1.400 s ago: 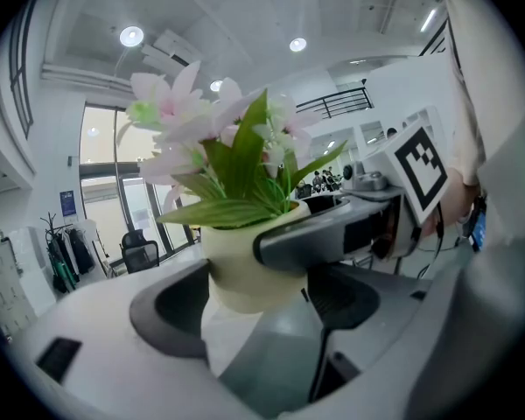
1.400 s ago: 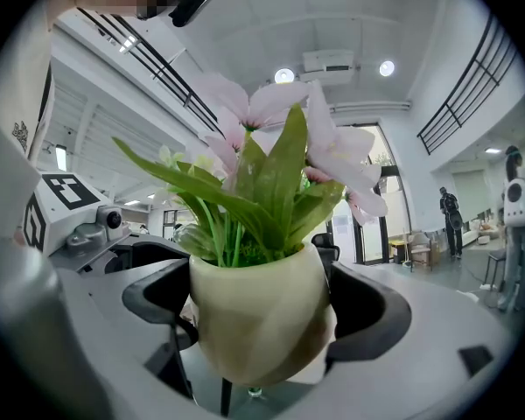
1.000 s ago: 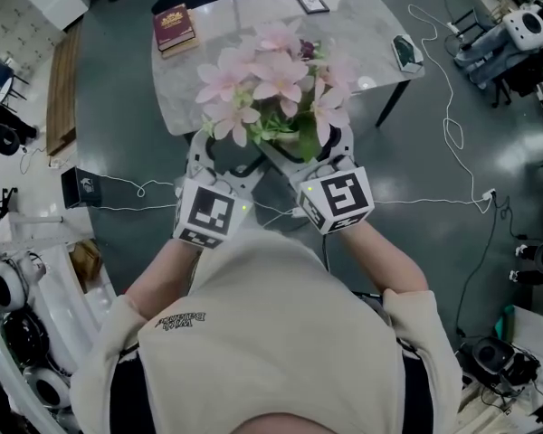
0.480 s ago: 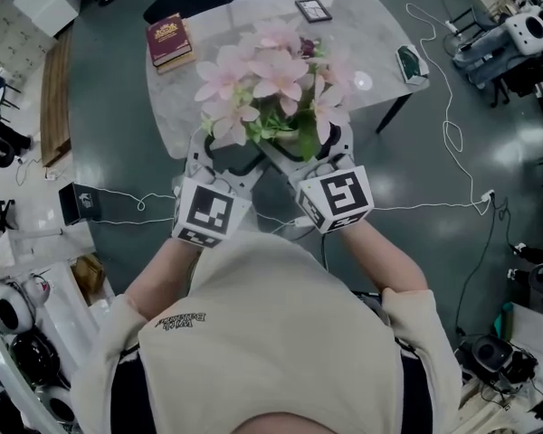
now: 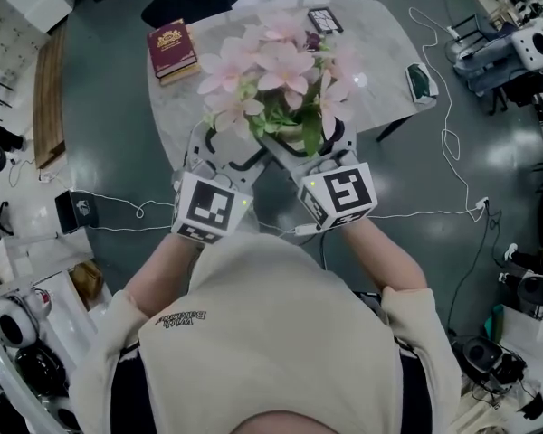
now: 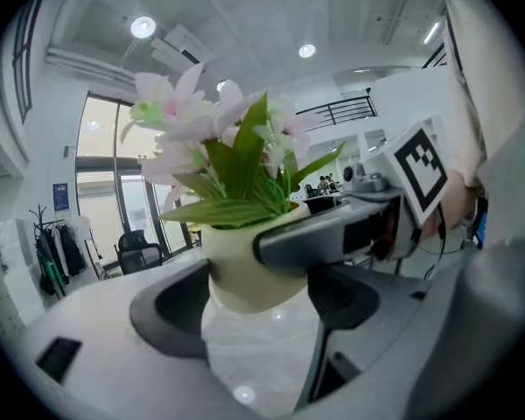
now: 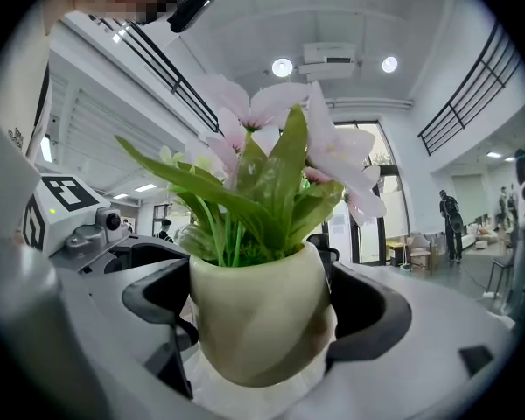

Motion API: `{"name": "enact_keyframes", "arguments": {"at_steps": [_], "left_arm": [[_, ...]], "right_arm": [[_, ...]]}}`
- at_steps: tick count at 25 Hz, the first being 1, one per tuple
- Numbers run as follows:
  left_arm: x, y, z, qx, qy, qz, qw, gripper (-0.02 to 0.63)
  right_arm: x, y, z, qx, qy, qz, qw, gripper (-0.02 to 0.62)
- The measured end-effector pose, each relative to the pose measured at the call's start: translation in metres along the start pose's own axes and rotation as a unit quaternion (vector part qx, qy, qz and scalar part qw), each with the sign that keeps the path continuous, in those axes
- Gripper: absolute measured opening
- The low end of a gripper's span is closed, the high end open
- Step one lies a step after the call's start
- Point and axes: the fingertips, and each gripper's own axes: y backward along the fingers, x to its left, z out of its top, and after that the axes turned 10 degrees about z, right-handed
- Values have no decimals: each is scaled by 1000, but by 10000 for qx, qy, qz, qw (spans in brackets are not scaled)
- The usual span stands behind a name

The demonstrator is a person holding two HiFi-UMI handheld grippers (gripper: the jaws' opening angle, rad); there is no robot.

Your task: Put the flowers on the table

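Flowers (image 5: 276, 66), pink with green leaves, stand in a cream pot (image 7: 258, 322) that we hold over the near part of the marble worktop (image 5: 176, 107). The left gripper (image 5: 228, 149) and right gripper (image 5: 312, 147) each have their 2 fingers pinching the pot's sides. We cannot tell whether its base touches the worktop. A red book (image 5: 172, 51) lies at the far left corner.

Both arms reached forward, wrists close; left gripper (image 5: 224, 152) and right gripper (image 5: 312, 147) fingers clamped flower pot (image 7: 258, 322).
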Motion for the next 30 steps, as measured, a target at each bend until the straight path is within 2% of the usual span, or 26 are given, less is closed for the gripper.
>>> {"name": "enact_keyframes", "arguments": {"at_steps": [12, 19, 30], "left_arm": [[109, -39, -10, -152, -59, -50, 9999, 350], [118, -45, -8, -212, -51, 30, 9998, 350], [122, -49, -21, 75, 127, 329, 9994, 350]], "right_arm": [[-23, -111, 19, -71, 44, -102, 9999, 512], [-27, -121, 22, -117, 90, -62, 9999, 512], [-31, -131, 20, -118, 57, 256, 9996, 512]]}}
